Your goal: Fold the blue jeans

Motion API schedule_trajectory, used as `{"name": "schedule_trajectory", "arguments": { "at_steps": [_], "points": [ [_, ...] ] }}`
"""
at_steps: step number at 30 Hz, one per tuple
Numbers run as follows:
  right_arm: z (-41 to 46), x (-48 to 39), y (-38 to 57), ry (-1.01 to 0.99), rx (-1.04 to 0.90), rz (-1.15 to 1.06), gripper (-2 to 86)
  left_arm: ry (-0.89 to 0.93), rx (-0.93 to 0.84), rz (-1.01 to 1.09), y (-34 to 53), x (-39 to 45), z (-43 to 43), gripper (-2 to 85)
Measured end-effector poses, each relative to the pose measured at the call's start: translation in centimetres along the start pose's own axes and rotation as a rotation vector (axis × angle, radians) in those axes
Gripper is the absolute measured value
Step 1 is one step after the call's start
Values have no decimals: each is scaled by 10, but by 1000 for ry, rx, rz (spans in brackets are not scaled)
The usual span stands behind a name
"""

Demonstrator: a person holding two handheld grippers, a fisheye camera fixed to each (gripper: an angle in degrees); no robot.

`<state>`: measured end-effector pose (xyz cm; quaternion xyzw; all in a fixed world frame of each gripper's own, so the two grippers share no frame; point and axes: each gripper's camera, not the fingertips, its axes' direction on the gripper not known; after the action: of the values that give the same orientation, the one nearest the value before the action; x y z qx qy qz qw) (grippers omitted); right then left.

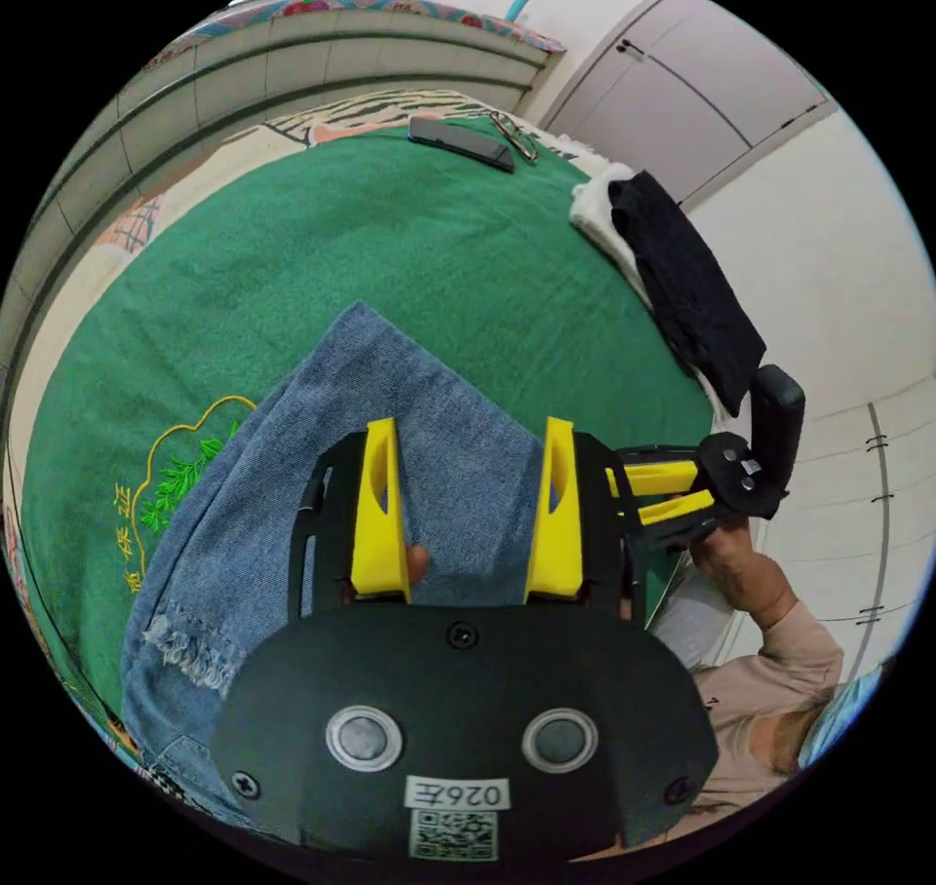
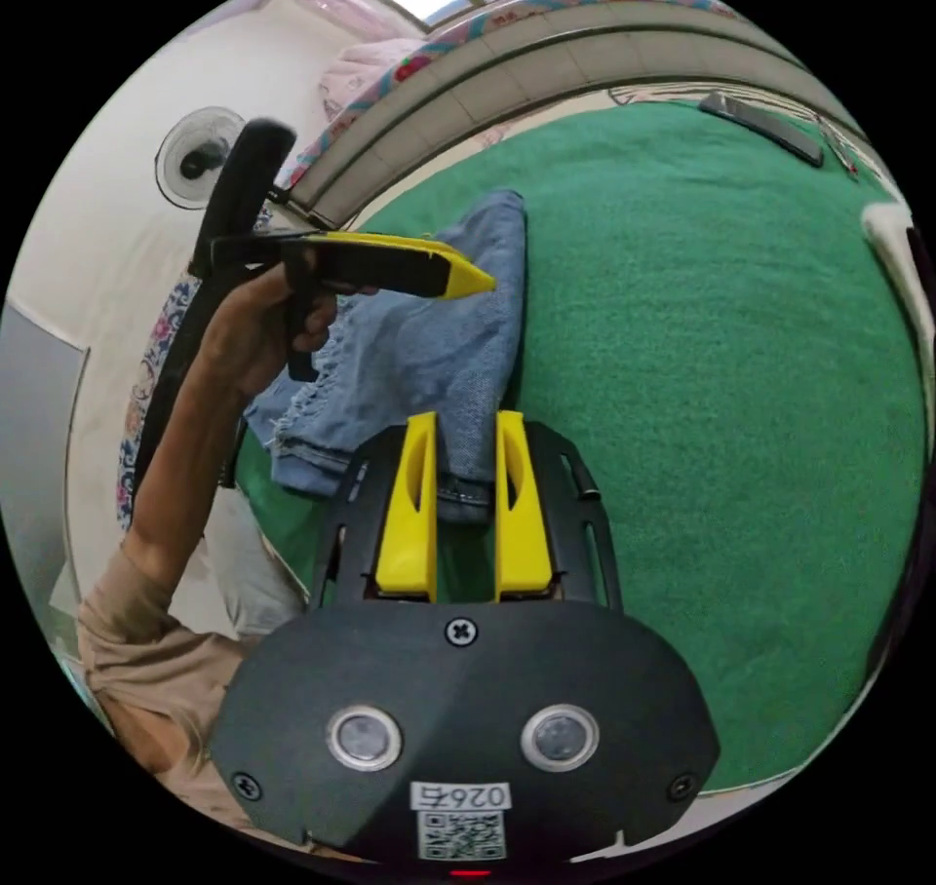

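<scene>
Jeans: the faded blue denim jeans (image 1: 292, 495) lie folded on the green textured cloth (image 1: 409, 242) that covers the bed, with a frayed hem (image 1: 190, 646) toward your side in the left gripper view.
Left gripper: your black gripper with yellow jaws (image 1: 468, 456) hangs over the denim with its jaws spread wide apart; fabric shows between them, and neither jaw presses on it.
Left gripper from the other side: in the right gripper view you hold the same tool (image 2: 473, 281) in your hand (image 2: 258, 325), tips above the upper part of the jeans (image 2: 419, 349).
Right gripper: your second black and yellow gripper (image 2: 463, 427) has its jaws drawn close together on either side of a thick folded edge of the denim; whether both actually pinch it, you cannot tell from here.
Right gripper from the other side: in the left gripper view it sits (image 1: 619, 495) beside the jeans' edge, held by your hand (image 1: 726, 549).
Green cloth: a yellow and green embroidered emblem (image 1: 171, 495) lies partly under the jeans.
Far edge: a dark flat phone (image 1: 460, 141) and a pair of glasses (image 1: 514, 134) rest just beside each other.
Side of bed: a black garment (image 1: 687, 286) lies on top of something white (image 1: 595, 208).
</scene>
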<state>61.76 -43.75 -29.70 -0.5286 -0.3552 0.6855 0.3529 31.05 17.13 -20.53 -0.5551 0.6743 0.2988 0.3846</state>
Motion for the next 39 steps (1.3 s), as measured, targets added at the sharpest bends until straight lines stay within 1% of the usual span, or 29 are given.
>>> {"name": "schedule_trajectory", "arguments": {
  "at_steps": [2,4,6,7,8,10,12,14,15,16,17,19,20,21,22,23,24,25,26,28,30,32,34,36,39],
  "points": [
    [3,-20,2,103,43,-73,14,21,-29,-7,-7,5,3,250],
    [3,-41,4,161,85,-159,4,41,-58,-30,-17,14,3,272],
    [7,-65,7,218,123,-253,-2,5,-108,-32,-25,23,3,263],
    [14,-82,9,293,125,-311,-4,-67,-151,-31,-30,30,5,224],
    [23,-97,12,367,124,-369,-6,-114,-175,-26,-32,33,5,205],
    [34,-116,17,445,121,-439,-6,-378,-267,-3,-35,46,8,98],
    [40,-124,21,490,123,-465,-2,-484,-286,24,-34,50,4,65],
    [41,-123,24,472,137,-447,15,-439,-262,-2,-31,44,-7,58],
    [40,-122,24,453,135,-443,30,-380,-240,-31,-28,37,-16,52],
    [38,-119,25,412,137,-428,59,-318,-214,-62,-24,29,-25,46],
    [39,-116,26,370,137,-402,115,-287,-201,-77,-22,24,-30,44],
    [46,-110,23,321,113,-358,179,-161,-147,-137,-13,8,-51,33],
    [57,-106,20,290,72,-345,199,-133,-136,-151,-10,4,-55,30],
    [63,-105,18,270,44,-342,201,-83,-111,-180,-6,-3,-64,26],
    [78,-102,14,224,-22,-341,180,-43,-90,-205,-1,-7,-72,22],
    [91,-101,10,190,-96,-346,133,-27,-81,-216,1,-9,-77,21],
    [94,-100,9,217,-106,-332,94,-2,-63,-232,4,-9,-86,18],
    [93,-100,10,309,-88,-336,15,0,-48,-245,6,-7,-97,16],
    [84,-101,11,316,-63,-339,5,-5,-41,-243,7,-4,-103,15],
    [66,-101,16,249,-14,-314,-3,25,-33,-197,2,13,-133,12],
    [49,-105,25,289,31,-322,-7,50,-12,-120,-3,35,-157,13],
    [24,-114,41,396,115,-320,-9,91,41,-43,-6,61,-186,16],
    [8,-121,52,424,179,-305,-9,152,101,60,-7,90,-225,21],
    [-4,-131,61,418,241,-306,-9,185,139,120,1,101,-257,24],
    [-5,-160,66,378,308,-366,-9,238,182,165,32,91,-312,28]
  ]
}}
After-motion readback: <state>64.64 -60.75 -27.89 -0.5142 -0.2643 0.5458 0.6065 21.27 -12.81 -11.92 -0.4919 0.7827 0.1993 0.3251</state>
